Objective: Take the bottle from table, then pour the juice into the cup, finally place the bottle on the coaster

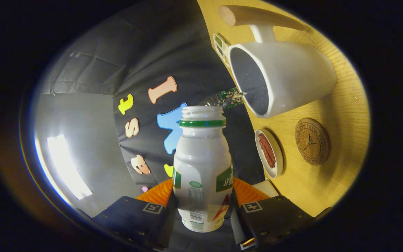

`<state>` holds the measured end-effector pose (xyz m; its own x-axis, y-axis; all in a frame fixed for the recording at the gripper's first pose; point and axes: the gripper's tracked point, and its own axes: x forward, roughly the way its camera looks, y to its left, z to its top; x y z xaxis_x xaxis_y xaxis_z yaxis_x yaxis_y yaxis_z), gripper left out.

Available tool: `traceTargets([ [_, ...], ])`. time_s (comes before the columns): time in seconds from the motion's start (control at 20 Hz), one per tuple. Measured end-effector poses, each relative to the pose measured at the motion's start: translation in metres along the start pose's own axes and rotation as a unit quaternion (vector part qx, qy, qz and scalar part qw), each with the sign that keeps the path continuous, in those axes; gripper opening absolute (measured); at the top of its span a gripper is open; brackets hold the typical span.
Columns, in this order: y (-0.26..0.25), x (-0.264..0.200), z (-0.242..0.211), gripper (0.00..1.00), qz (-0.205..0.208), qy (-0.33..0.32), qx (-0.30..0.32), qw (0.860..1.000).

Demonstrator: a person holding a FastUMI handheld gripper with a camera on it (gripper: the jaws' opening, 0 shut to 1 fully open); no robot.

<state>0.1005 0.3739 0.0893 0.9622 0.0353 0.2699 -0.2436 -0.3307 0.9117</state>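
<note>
My gripper (203, 194) is shut on a white plastic bottle (201, 168) with a green neck ring and an uncapped mouth, one finger pressing on each side of its lower body. The whole view is rolled, so the wooden table (331, 182) stands like a wall beside the bottle. A white cup (285, 80) with a handle sits on that table, and its opening faces the bottle's mouth from just beyond it. I cannot make out any liquid in the cup. A round cork coaster (311, 141) lies on the table beside the cup.
A small white dish (269, 153) holding something red-brown sits between the coaster and the table's edge. A clear bottle with a printed label (226, 98) pokes out by the cup's rim. A wooden rod (254, 16) lies past the cup's handle. Stickers (221, 49) mark the table's edge.
</note>
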Motion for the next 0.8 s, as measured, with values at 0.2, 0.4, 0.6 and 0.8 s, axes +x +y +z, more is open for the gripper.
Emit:
traceTargets([
  [0.2, 0.0014, 0.0005, 0.0021, 0.67, 0.004, -0.007, 0.007, 1.0],
  [0.4, 0.0028, 0.0, 0.0051, 0.67, 0.008, -0.012, 0.013, 1.0],
  [0.6, 0.0038, 0.0, 0.0067, 0.67, 0.015, -0.02, 0.02, 0.999],
  [0.8, 0.0043, 0.0016, 0.0062, 0.67, 0.015, -0.021, 0.022, 0.999],
])
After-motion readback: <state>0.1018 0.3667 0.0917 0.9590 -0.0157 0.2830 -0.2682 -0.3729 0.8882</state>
